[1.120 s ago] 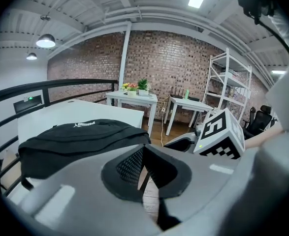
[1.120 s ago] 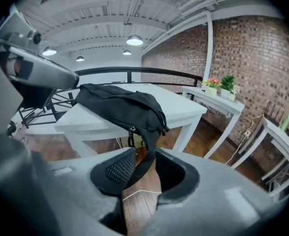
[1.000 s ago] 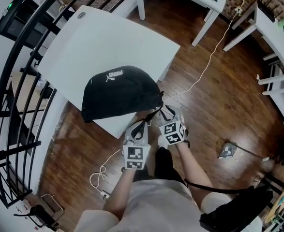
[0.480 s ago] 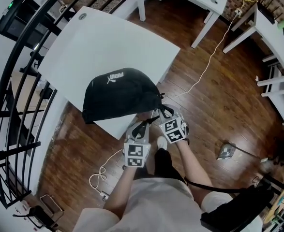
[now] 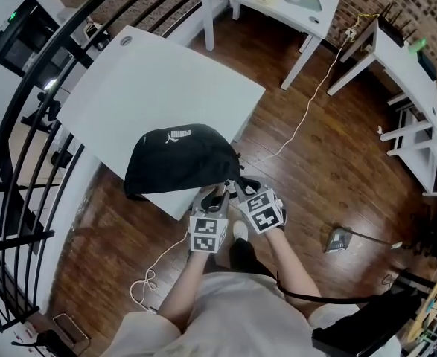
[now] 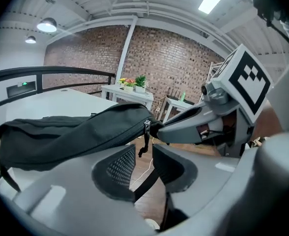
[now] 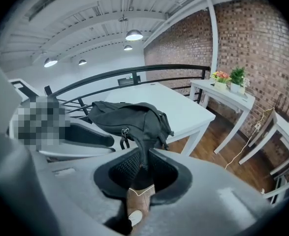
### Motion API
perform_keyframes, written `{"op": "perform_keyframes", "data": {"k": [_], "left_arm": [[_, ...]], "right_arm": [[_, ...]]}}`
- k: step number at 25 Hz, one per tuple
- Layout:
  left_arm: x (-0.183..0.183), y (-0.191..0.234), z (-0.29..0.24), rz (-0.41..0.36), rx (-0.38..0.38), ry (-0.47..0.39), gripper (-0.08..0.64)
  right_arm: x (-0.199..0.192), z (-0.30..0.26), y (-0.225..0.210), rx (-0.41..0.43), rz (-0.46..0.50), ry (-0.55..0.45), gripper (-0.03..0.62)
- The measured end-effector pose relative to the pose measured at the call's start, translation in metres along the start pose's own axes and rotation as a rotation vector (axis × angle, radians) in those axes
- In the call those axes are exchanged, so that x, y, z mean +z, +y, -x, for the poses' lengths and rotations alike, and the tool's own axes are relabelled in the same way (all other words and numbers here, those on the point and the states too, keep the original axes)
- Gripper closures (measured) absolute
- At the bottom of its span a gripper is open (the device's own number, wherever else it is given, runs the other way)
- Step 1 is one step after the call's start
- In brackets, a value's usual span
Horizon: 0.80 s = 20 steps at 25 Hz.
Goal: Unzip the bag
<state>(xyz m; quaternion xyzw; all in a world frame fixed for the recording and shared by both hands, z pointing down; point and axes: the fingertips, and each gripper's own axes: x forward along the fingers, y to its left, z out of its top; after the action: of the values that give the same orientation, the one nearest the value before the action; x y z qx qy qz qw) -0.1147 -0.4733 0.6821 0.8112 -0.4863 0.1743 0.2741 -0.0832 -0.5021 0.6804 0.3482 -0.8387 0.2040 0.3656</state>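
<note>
Bag [image 5: 181,158] changes hands.
Left hand-held gripper [image 6: 144,167] opens, empty, below the zip pull [image 6: 144,140]; right hand-held gripper [image 7: 143,168] closes on bag end, anchoring it for unzipping.

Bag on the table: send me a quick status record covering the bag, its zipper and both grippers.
bag: black bag lying at the near corner of the white table
zipper: looks closed; zipper pull hangs at the bag's near end
left: left gripper jaws opening, apart; a black strap crosses the gap unpinched, with the pull just above it
right: right gripper jaws closing, pads on the bag's end fabric
task: not yet unzipped
</note>
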Motion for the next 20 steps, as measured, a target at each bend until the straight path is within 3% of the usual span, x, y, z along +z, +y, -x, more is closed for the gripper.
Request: {"op": "perform_keyframes", "data": {"k": [7,10,20], "left_arm": [[0.014,-0.003,-0.005,0.036,-0.016,-0.045,0.441],[0.02,-0.001,-0.004,0.042,-0.011,-0.062,0.528],[0.01,0.026,0.021,0.076,-0.002,-0.043,0.535]], "right_arm": [[0.012,0.015,0.01,-0.014,0.01,-0.002,0.552],[0.015,0.018,0.011,-0.028,0.009,-0.006,0.552],[0.002,0.017,-0.003,-0.118,-0.072,-0.011,0.555]]}}
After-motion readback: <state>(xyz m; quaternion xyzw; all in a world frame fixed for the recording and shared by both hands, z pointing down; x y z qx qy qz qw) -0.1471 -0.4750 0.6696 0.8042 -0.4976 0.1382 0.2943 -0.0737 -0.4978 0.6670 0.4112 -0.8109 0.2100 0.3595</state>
